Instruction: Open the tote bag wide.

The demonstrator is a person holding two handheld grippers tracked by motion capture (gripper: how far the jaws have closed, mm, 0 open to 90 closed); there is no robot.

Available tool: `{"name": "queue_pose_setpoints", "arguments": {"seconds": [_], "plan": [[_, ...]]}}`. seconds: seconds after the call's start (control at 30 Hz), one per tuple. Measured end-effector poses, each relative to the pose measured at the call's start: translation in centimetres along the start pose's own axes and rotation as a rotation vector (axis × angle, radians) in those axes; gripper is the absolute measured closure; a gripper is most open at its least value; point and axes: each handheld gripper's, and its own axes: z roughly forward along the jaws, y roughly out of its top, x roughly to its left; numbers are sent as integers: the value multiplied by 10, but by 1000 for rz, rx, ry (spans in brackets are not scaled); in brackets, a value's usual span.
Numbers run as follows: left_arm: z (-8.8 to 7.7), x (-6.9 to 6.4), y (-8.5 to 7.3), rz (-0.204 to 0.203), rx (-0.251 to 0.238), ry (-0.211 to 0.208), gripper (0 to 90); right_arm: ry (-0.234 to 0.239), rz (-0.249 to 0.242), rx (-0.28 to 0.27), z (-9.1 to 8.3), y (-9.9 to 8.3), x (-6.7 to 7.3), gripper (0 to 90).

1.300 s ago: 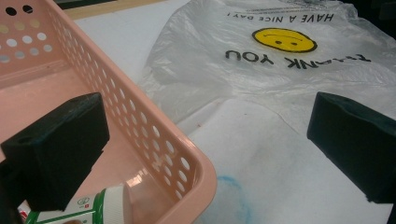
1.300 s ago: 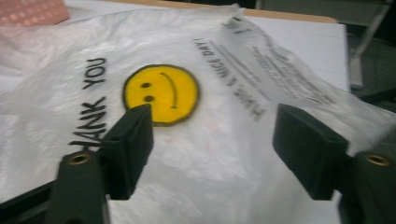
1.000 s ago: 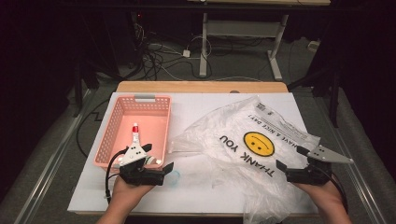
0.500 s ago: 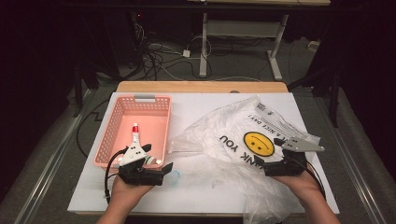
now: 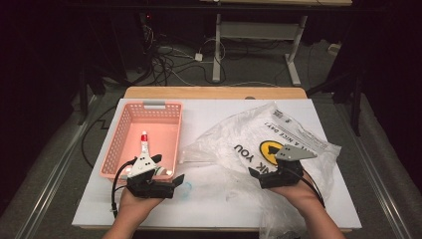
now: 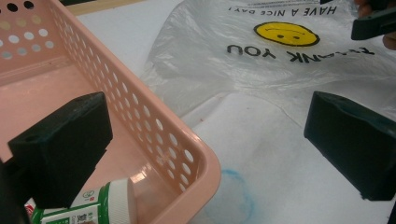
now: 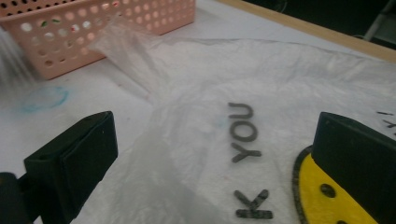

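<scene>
Right tool is hovering wide open right over the plastic bag on the table — nearer than the left tool, also open, sitting by the basket.

In the left gripper view, the green-and-white bottle lying in the pink basket is cut off by the bottom edge and partly hidden behind one black jaw; its label print is too small to read. In the high view, the tube with a red cap is too small to identify. The plastic bag runs past the bottom edge there, and the yellow smiley face is partly covered by the right gripper.
</scene>
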Motion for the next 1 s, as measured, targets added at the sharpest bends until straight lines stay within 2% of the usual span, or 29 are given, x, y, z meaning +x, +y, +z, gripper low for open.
{"name": "queue_pose_setpoints", "arguments": {"seconds": [0.13, 0.17, 0.27, 0.3, 0.37, 0.4, 0.43, 0.5, 0.57, 0.63, 0.73, 0.77, 0.83, 0.9, 1.0], "plan": [[-1, -1, 0, 1, -1, 1, 6, 40, -29, 32, -2, -3, 10, 65], [-1, -1, 0, 1, -2, 1, 6, 68, -24, 45, -3, -6, 12, 136], [-1, -2, 0, -2, -6, -2, 6, 91, -17, 63, -3, -9, 15, 173], [0, -2, 0, -1, -7, -1, 6, 109, -24, 95, -3, -12, 17, 188], [0, -2, 0, -1, -6, -4, 6, 110, -30, 113, -2, -14, 19, 201], [0, -2, 0, 0, -6, -5, 6, 110, -55, 162, 1, -17, 21, 233], [1, -2, 0, 0, -5, -7, 6, 110, -55, 162, 1, -17, 21, 233], [1, -2, 0, 2, -2, -10, 6, 120, -84, 203, 5, -20, 21, 255], [2, -2, 0, 2, -2, -12, 6, 124, -79, 232, 9, -23, 23, 264], [1, -2, 0, 0, -4, -13, 6, 126, -112, 259, 12, -26, 24, 277], [0, -1, 0, -5, -10, -13, 6, 111, -133, 284, 15, -29, 24, 365], [0, -1, 0, -6, -11, -13, 6, 99, -120, 284, 16, -29, 25, 389], [0, -1, 0, -7, -12, -15, 6, 87, -124, 290, 17, -31, 21, 451], [0, -1, 1, -6, -12, -16, 6, 85, -108, 291, 18, -32, 21, 474], [0, -1, 1, -6, -9, -16, 6, 86, -122, 292, 17, -34, 18, 587]]}}
